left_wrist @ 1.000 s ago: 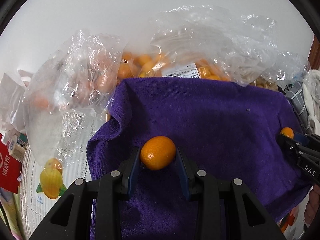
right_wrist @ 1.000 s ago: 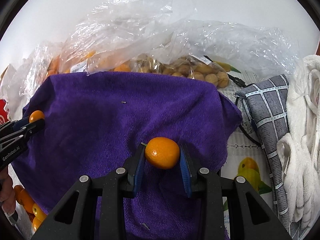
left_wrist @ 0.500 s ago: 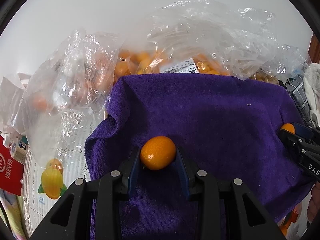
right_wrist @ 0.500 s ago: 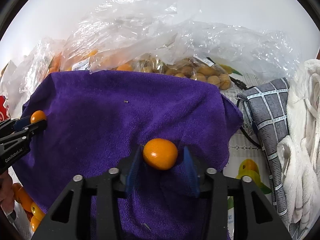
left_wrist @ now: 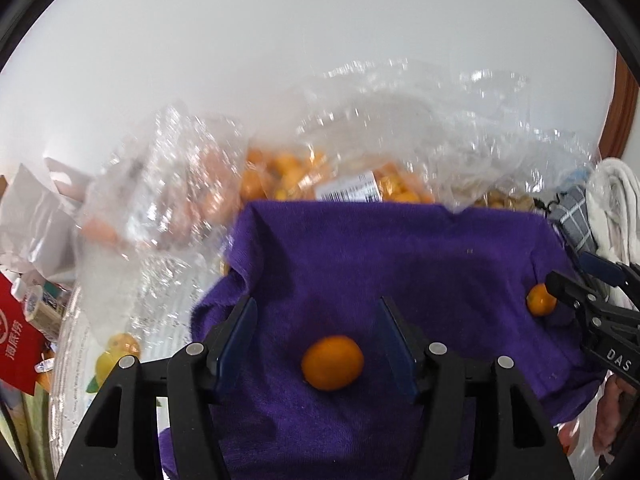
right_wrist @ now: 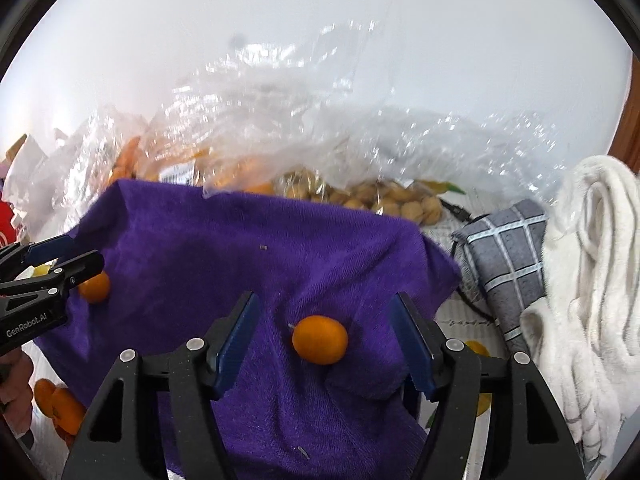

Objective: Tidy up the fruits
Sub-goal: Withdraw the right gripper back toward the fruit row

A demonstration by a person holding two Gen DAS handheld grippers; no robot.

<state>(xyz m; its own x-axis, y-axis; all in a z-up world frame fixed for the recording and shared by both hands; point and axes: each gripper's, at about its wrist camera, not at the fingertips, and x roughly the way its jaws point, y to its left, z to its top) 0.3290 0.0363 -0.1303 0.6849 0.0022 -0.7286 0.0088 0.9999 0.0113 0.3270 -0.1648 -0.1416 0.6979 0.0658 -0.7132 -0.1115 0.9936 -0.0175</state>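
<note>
Background: plain white wall behind a cluttered tabletop.
Work surface: purple towel (left_wrist: 400,264) spread flat, with one corner folded up at its left edge.
Left gripper (left_wrist: 320,336): released. Its jaws have just been opening; the blue pads stand clear on both sides of a small orange fruit (left_wrist: 332,362).
Left fruit position: resting on the towel between the left gripper's pads, touching neither.
Right gripper (right_wrist: 324,336): released. Its jaws have just been opening; a second orange fruit (right_wrist: 319,339) lies between the pads, apart from both.
Right fruit position: on the towel, near its right edge.
Cross view: each gripper shows at the edge of the other's camera, with its fruit just beside the tip.
Behind towel: clear plastic bags (left_wrist: 400,128); one holds many orange fruits (left_wrist: 280,172) and bears a barcode label (left_wrist: 348,192); another holds pale brown round fruits (right_wrist: 384,200).
Right of towel: grey checked cloth (right_wrist: 508,256), then a white fluffy cloth (right_wrist: 592,264).
Left of towel: red packet (left_wrist: 18,344).
Lower left, right wrist view: more orange fruits (right_wrist: 60,408) beside the towel's edge.
</note>
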